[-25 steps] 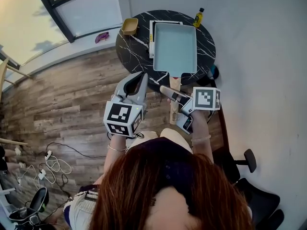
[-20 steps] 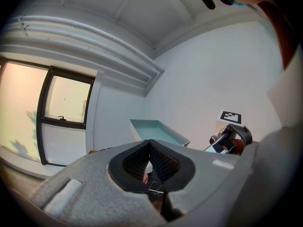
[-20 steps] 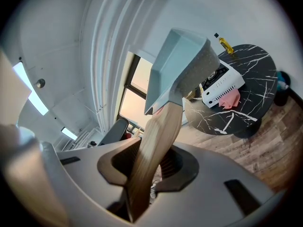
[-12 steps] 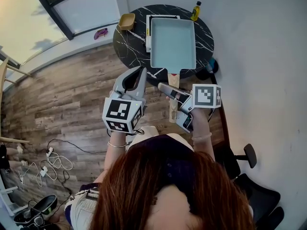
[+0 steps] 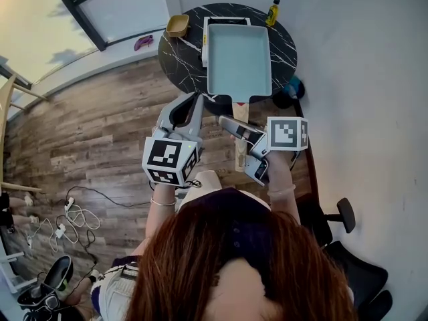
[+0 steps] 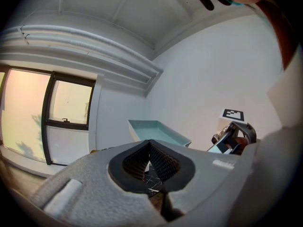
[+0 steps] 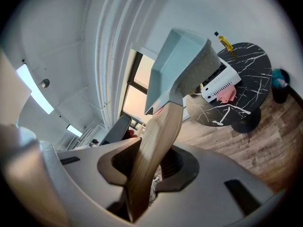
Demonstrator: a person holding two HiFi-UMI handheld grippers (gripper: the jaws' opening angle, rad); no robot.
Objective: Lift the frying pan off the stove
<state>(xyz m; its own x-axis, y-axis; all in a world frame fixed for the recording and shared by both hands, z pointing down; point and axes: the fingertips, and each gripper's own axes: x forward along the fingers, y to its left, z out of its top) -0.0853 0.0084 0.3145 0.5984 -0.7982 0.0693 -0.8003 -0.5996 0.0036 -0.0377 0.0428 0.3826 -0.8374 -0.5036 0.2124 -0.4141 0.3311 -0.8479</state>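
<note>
The frying pan [image 5: 239, 62] is a rectangular teal one with a wooden handle [image 5: 241, 139], and it hangs above the white stove [image 5: 206, 42] on the round black marble table [image 5: 180, 62]. My right gripper [image 5: 234, 127] is shut on the handle [image 7: 156, 145], and the pan [image 7: 175, 65] tilts up in front of its camera. The stove [image 7: 218, 82] shows below and beyond the pan. My left gripper [image 5: 197, 100] is shut and empty, held to the left of the handle, apart from it. From the left gripper [image 6: 150, 148] the pan [image 6: 156, 130] shows ahead.
A yellow bowl [image 5: 177, 25] and a yellow bottle [image 5: 272, 12] stand on the table. A pink item [image 7: 226, 94] lies beside the stove. A dark bin [image 7: 279, 84] stands by the table's foot. An office chair [image 5: 338, 223] is at my right, and cables [image 5: 73, 216] lie on the wooden floor.
Both grippers and the pan have drawn back a little from the table toward me. The right gripper's hold on the handle is unchanged and the left stays shut.
</note>
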